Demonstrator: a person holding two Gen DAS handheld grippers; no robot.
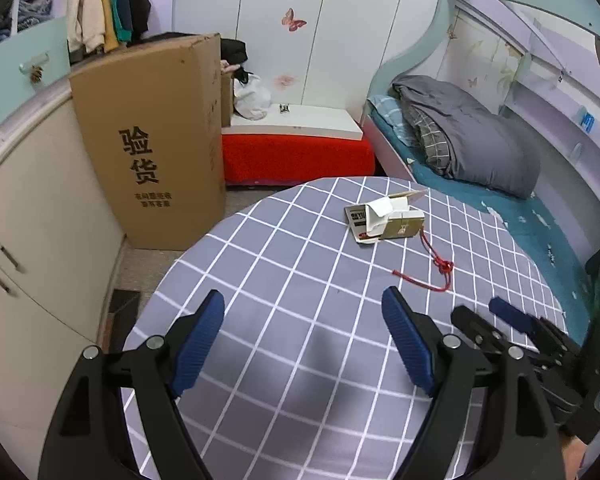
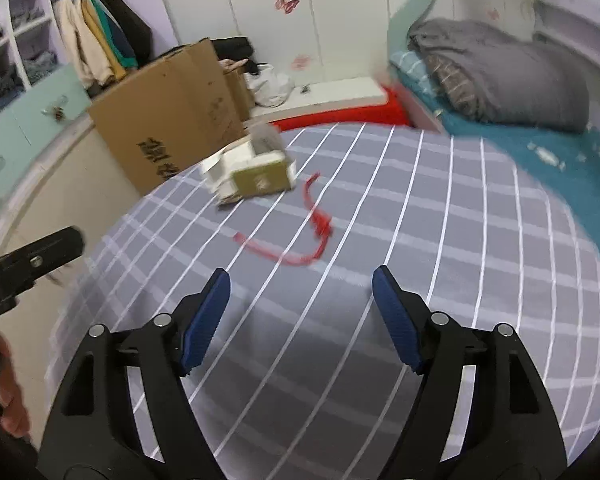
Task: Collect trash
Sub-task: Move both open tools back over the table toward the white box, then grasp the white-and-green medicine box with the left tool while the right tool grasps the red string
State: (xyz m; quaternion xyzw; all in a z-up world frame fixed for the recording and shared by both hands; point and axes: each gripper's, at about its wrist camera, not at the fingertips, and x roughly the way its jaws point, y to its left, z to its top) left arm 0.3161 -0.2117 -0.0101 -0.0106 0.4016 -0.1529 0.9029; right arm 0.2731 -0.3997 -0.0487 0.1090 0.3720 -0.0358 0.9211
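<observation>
A torn paper carton (image 1: pixel 386 218) lies near the far edge of the grid-patterned table (image 1: pixel 280 280), a red cord (image 1: pixel 436 268) trailing from it toward the near side. The left gripper (image 1: pixel 304 336) and right gripper (image 2: pixel 300 312) hover over the near edge, jaws apart and empty.

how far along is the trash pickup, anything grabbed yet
Nothing looks collected yet. The opened small box and the red cord both lie on the checked cloth, untouched. Nothing is in hand: the left gripper and right gripper are both open and empty, short of the items. Left to do: pick up the box and the cord. No bin is in view.
</observation>
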